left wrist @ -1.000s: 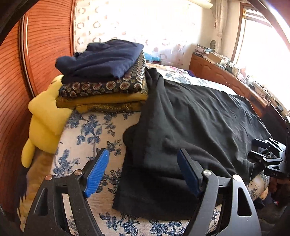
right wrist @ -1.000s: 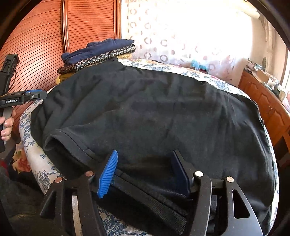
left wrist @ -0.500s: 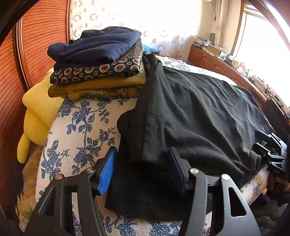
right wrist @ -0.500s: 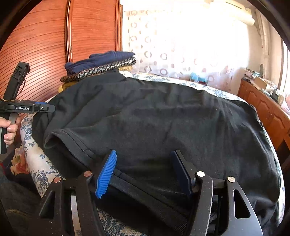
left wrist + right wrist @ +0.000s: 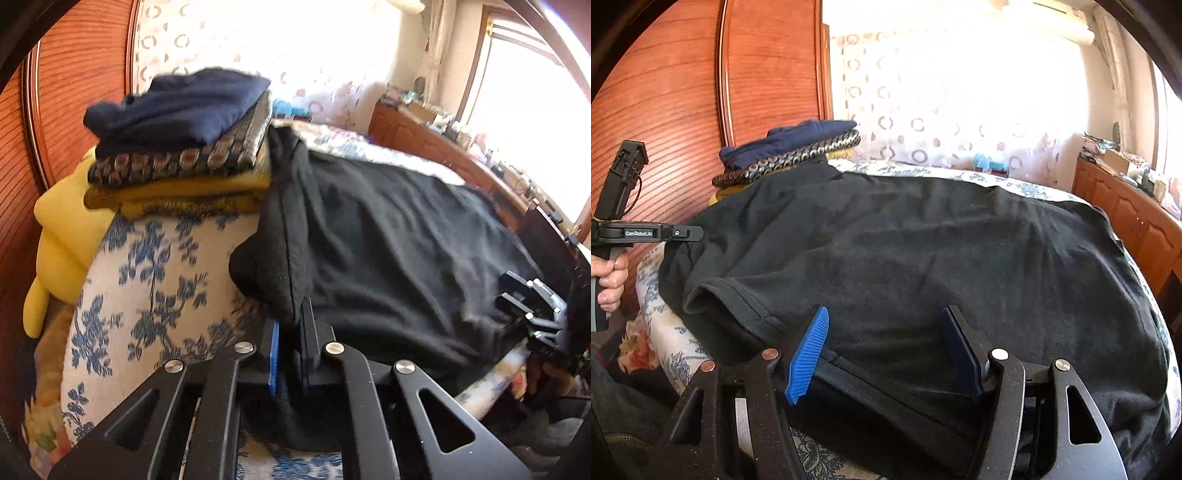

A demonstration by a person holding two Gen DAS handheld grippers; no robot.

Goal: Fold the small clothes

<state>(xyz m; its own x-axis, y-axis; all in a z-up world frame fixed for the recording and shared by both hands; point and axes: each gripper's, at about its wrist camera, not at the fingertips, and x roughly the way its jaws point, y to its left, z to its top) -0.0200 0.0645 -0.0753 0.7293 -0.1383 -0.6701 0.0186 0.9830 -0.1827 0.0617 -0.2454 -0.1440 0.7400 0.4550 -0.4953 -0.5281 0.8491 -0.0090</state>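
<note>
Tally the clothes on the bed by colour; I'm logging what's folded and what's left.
Black: 1, the shirt spread out, pinched by the left gripper
Navy: 1, the top piece of the stack
Patterned dark: 1
Mustard yellow: 1, maybe 2
Total: 4 or 5

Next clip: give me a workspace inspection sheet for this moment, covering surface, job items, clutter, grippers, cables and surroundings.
Surface: floral bedspread.
Job's things: black shirt spread flat; folded pile beside it.
Clutter: yellow plush at the bed edge.
Grippers: left gripper shut on the shirt's edge; right gripper open, straddling the hem.
Cables: thin cord on the left gripper.
Surroundings: wooden wardrobe, curtain, cluttered sideboard.
</note>
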